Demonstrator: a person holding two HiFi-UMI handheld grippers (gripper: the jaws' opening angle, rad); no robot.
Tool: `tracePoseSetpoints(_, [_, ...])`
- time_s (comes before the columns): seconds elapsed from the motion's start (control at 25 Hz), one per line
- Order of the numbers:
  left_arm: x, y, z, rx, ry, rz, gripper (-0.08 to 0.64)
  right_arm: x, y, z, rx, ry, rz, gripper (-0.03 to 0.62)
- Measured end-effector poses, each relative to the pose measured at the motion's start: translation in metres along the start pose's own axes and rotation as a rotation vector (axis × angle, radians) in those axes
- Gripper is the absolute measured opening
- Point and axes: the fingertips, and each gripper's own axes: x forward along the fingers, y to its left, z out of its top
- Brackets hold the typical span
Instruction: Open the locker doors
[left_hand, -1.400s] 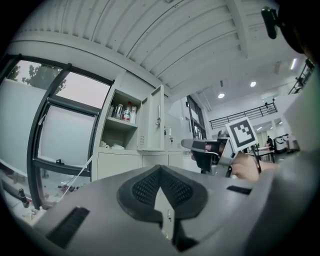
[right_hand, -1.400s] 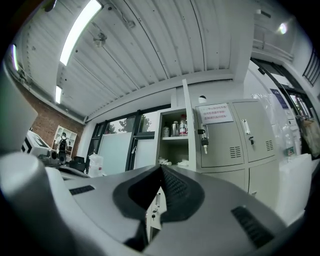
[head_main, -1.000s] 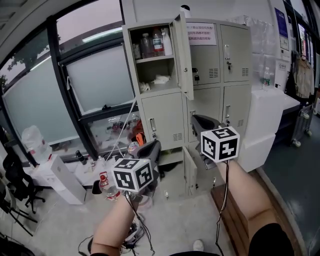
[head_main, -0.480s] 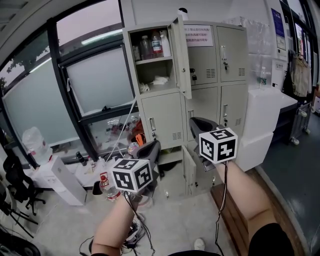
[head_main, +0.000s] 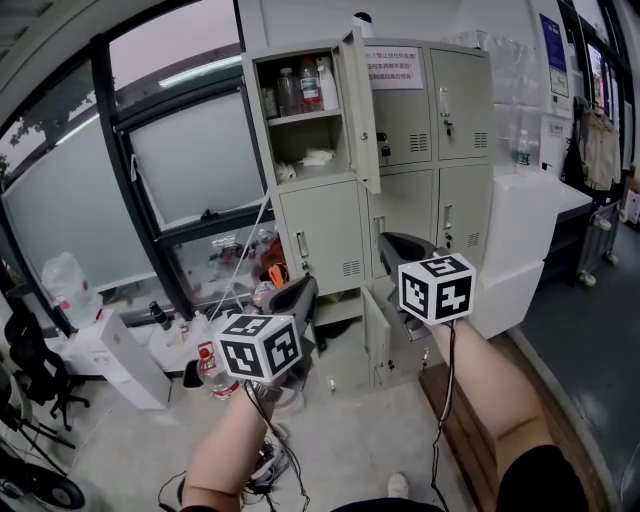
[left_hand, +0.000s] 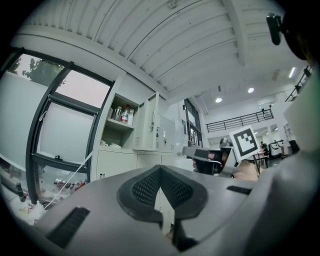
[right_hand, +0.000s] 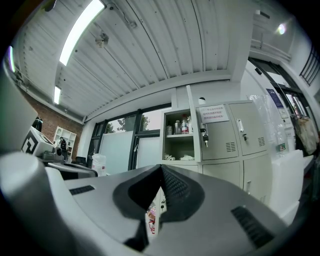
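A beige locker cabinet (head_main: 400, 180) stands ahead. Its upper-left door (head_main: 363, 110) hangs open, showing bottles (head_main: 305, 88) on a shelf. A low door (head_main: 377, 335) near the floor stands ajar, and the other doors look closed. My left gripper (head_main: 305, 292) is held out short of the lower-left locker, jaws shut and empty. My right gripper (head_main: 393, 244) points at the middle column, shut with nothing in it. The left gripper view shows shut pads (left_hand: 147, 187) before the open door (left_hand: 150, 122). In the right gripper view the shut right gripper (right_hand: 161, 169) faces the open locker (right_hand: 181, 137).
On the floor at left lie a red-labelled bottle (head_main: 207, 364), a white box (head_main: 115, 352), a water jug (head_main: 70, 285) and cables (head_main: 265, 462). A white counter (head_main: 530, 240) adjoins the lockers on the right. A wooden platform (head_main: 470, 420) runs below it. Windows (head_main: 190, 150) fill the left wall.
The right gripper has edged slightly left and down. The left gripper has stayed put. Both stay shut, and the locker doors stand as before.
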Motion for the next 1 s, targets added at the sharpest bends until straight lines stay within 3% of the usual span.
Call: tracePoseSetpoints(1.0, [0.0002,0.0031,-0.0003,-0.006,-0.001,-0.018,-0.002,-0.0006,-0.0031,-0.0037,0.003,0.004,-0.031,0.000])
